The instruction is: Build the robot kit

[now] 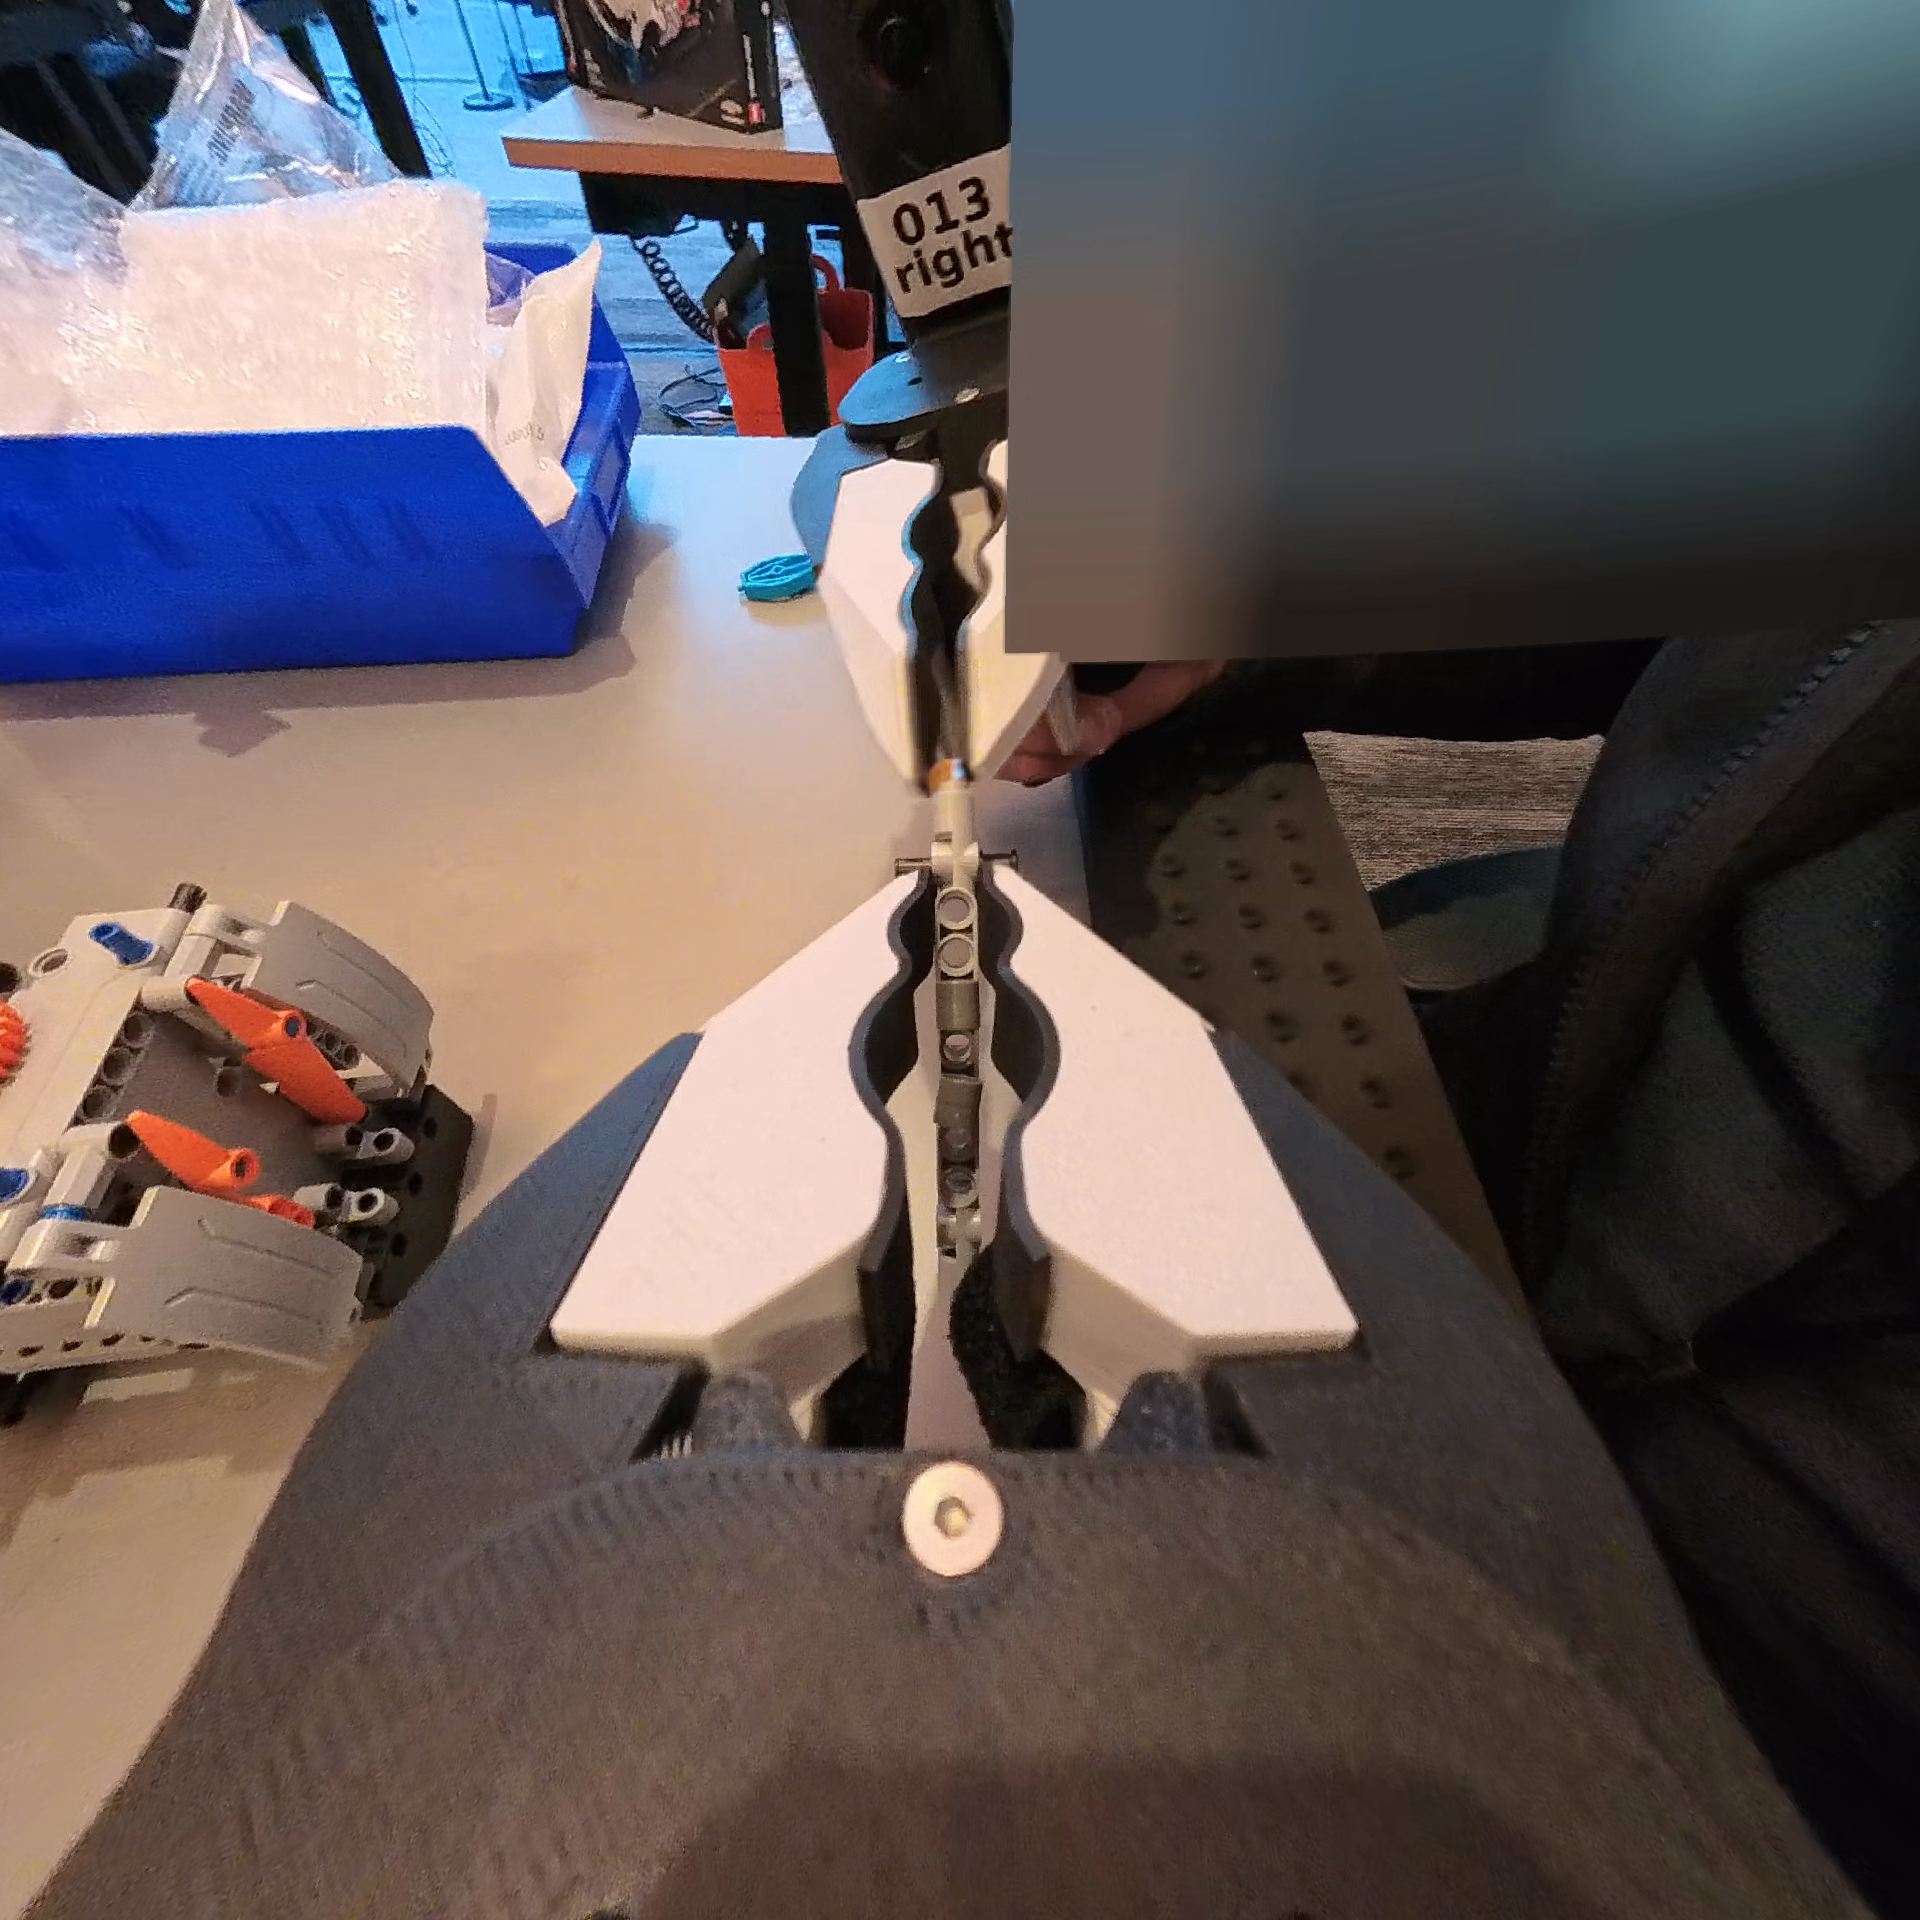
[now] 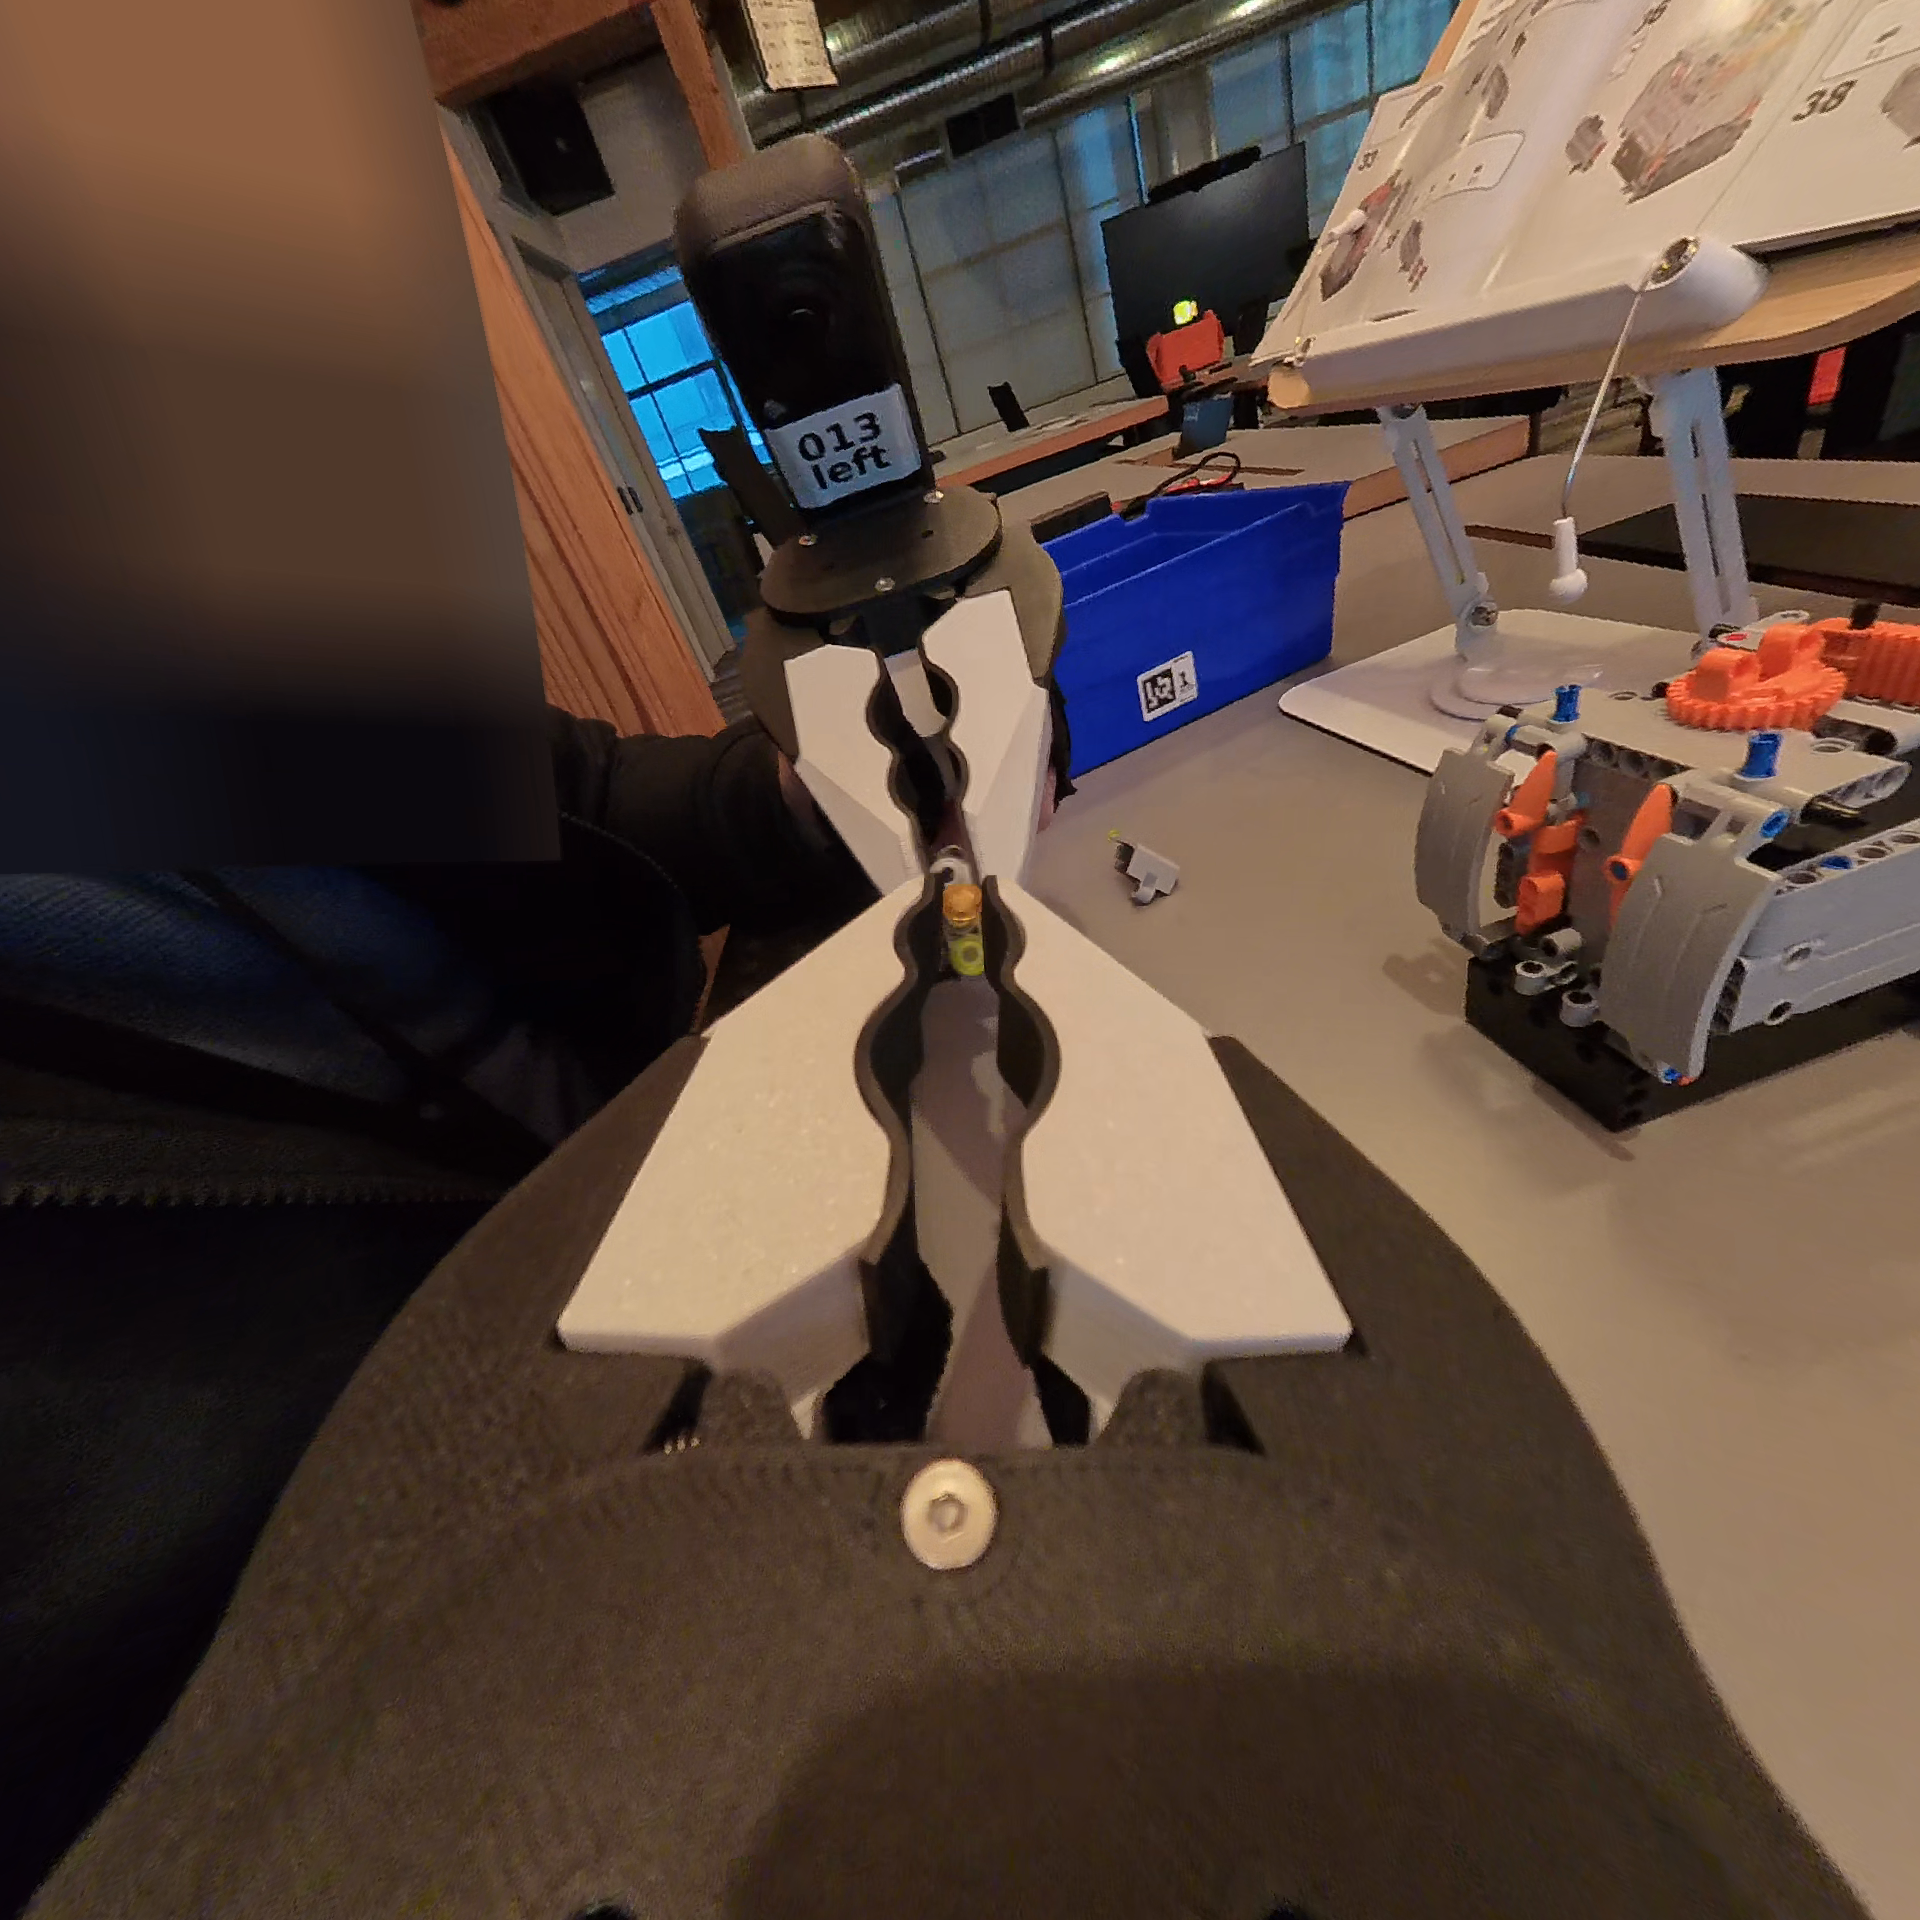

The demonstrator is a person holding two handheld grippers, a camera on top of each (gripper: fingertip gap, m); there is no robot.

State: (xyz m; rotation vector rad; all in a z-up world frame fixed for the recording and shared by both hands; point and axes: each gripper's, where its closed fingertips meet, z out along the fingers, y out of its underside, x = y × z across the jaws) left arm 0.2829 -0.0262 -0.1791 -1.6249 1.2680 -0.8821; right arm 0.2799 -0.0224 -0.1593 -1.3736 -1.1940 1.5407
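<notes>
My left gripper is shut on a slim grey beam assembly that lies along its jaws, its light grey end sticking out past the tips. My right gripper comes tip to tip from the far side. In the right wrist view my right gripper is shut on a small yellow-green piece with a tan pin. The pin's tan end meets the beam's light grey end. The left gripper faces it, tips almost touching. Both are held above the table's near edge.
A partly built grey, white and orange model stands on the grey table. A blue bin with plastic bags is behind it. A teal piece, a small grey piece, another blue bin and an instruction booklet on a white stand are nearby. Only a small space, under 4 cm, lies between the two pairs of fingers.
</notes>
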